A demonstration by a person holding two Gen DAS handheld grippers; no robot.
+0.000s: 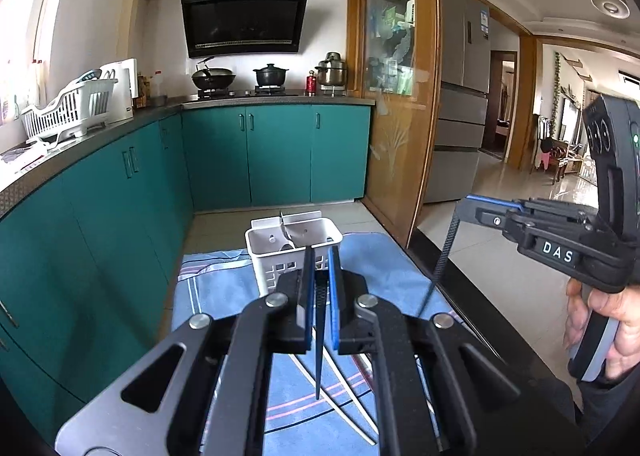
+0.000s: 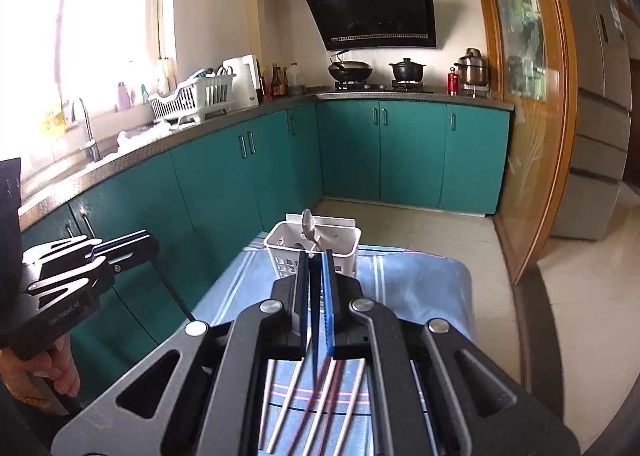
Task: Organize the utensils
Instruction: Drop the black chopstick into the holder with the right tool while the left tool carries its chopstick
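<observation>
Nearest, in the left gripper (image 1: pixel 320 256): a thin dark chopstick (image 1: pixel 319 356), pinched between blue pads with the jaws almost closed, hanging point-down over the table. Same on the other side: right gripper (image 2: pixel 315 260), jaws narrow, clamped on a second thin dark chopstick (image 2: pixel 315 348). Gripped only near the upper end, both of them, so likely to swing or pivot with any quick turn of the wrist. Could also slide out with a small loosening of the pinch, being smooth and tapered.

Just below, on the blue striped cloth (image 2: pixel 420 284): several white and red chopsticks (image 2: pixel 271 396), loose, fanned side by side. Easy to knock with a hanging tip during a low pass, and then to roll toward the edge of the cloth.

Further on, at the far end of the cloth: the white slotted plastic basket (image 1: pixel 280 240), upright, with a metal spoon (image 2: pixel 308 222) already leaning inside. Probably the goal for both sticks. Risky to bring two tips to the opening together: possible crossing of the sticks, a hit on the rim, or a push strong enough to tip the light basket. Also possible to catch the spoon bowl and lever it out. Better one stick at a time, from above, well centred.
</observation>
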